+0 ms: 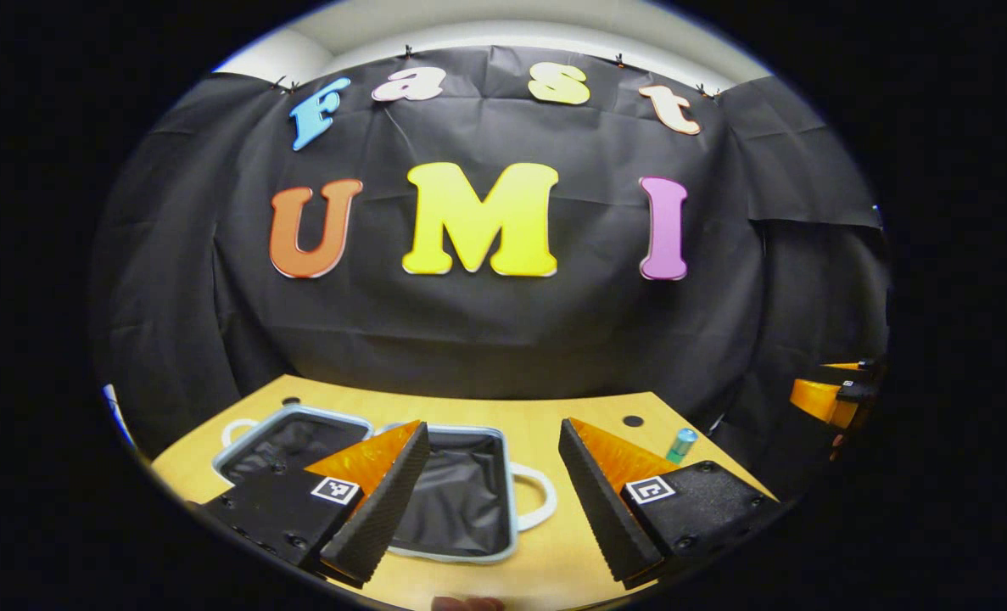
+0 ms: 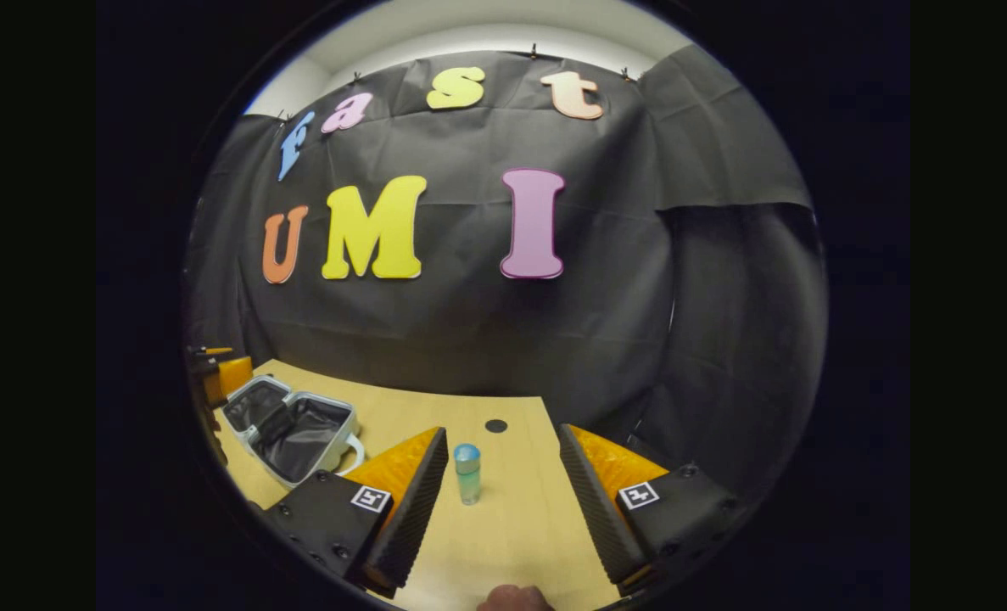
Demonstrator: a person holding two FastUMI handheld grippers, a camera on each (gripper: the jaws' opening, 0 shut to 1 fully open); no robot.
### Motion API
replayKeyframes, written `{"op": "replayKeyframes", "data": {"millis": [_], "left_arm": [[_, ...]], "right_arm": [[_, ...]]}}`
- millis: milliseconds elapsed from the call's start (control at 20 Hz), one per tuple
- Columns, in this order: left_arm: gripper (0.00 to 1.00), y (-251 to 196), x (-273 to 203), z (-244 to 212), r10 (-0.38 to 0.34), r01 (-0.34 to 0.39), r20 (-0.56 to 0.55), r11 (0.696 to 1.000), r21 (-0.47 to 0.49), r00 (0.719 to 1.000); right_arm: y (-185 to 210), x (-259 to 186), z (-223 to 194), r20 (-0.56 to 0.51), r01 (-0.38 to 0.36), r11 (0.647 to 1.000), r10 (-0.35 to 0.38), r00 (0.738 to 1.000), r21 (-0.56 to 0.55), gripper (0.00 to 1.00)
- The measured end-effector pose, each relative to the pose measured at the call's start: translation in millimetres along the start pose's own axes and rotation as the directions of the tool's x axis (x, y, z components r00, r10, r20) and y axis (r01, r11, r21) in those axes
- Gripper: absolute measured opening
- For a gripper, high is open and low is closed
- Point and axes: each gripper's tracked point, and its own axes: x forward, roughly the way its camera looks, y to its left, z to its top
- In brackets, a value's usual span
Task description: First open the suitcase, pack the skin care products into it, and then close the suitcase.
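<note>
Now the suitcase lies open on the table, so packing is my step. My right gripper gapes wide before the upright skin care bottle; next I advance and close. My left gripper hangs wide above the case.

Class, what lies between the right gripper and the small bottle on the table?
Only bare table: in the right gripper view, the bottle stands ahead of the open right gripper.

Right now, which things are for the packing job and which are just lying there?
For the job:
- suitcase, lying open on the table
- bottle, standing upright, not yet packed
- left gripper, open
- right gripper, open

Just there:
- table
- round hole in the table
</note>
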Motion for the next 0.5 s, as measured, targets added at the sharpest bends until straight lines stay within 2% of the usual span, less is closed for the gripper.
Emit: {"op": "replayKeyframes", "data": {"millis": [150, 500], "left_arm": [[0.98, -43.6, 7.4, -20.6, -0.068, 0.068, -0.051, 0.998, -0.001, 0.996], [0.98, -102.3, 39.9, -64.0, -0.169, 0.174, -0.133, 0.985, 0.020, 0.976]], "right_arm": [[-15.0, -3.8, -5.0, -0.010, 0.011, 1.000, -0.011, 1.000, 0.004, 0.79], [-36.2, -8.2, -23.7, -0.062, 0.013, 1.000, -0.014, 0.998, -0.012, 0.79]]}}
